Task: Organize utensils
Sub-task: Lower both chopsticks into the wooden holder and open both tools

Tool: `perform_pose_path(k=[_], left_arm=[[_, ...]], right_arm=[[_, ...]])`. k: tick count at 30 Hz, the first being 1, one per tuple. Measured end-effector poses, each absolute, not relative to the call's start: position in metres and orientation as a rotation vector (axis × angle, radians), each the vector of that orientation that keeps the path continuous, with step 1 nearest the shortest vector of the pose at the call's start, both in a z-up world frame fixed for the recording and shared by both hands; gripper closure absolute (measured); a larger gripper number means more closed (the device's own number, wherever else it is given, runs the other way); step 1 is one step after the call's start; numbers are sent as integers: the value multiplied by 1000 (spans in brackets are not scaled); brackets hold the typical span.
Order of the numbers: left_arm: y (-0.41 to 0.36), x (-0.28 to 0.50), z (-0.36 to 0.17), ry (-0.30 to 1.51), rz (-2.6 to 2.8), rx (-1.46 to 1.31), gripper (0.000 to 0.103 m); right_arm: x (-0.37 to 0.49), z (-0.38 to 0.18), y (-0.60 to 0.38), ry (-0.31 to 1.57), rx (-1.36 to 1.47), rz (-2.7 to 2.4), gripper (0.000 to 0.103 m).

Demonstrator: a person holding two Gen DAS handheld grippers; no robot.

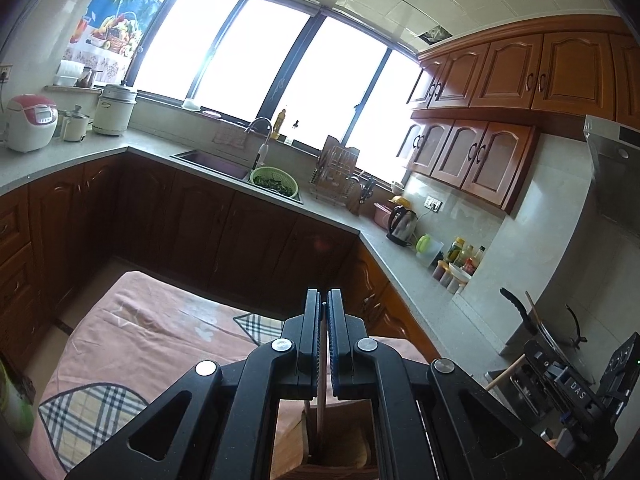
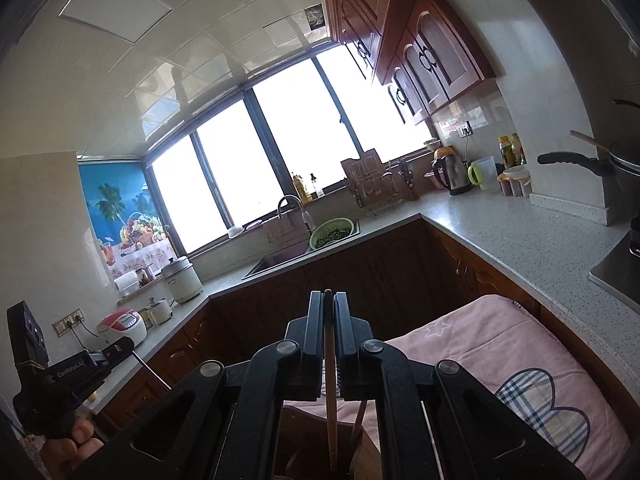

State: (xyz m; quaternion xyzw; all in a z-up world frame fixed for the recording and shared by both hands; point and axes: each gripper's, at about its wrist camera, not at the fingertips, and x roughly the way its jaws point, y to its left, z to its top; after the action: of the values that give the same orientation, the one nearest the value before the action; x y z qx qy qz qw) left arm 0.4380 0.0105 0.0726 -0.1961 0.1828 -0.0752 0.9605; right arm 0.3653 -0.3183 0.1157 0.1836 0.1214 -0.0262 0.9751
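Both claws clenched, the left claw [image 1: 324, 300] on a thin chopstick [image 1: 321, 396] and the right claw [image 2: 328, 302] on a wooden chopstick [image 2: 330, 392], each hanging over the wooden holder [image 1: 340, 440]; we should lower them vertically, tips inside, before releasing.
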Motion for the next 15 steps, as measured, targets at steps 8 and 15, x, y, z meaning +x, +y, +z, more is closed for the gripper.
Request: perform_pose_path(k=[8, 15], left_arm=[[-7, 468, 36, 420, -147, -407, 101], [-15, 493, 20, 473, -152, -405, 101]], right_arm=[[381, 76, -323, 310, 405, -67, 99], [391, 50, -321, 373, 430, -70, 99]])
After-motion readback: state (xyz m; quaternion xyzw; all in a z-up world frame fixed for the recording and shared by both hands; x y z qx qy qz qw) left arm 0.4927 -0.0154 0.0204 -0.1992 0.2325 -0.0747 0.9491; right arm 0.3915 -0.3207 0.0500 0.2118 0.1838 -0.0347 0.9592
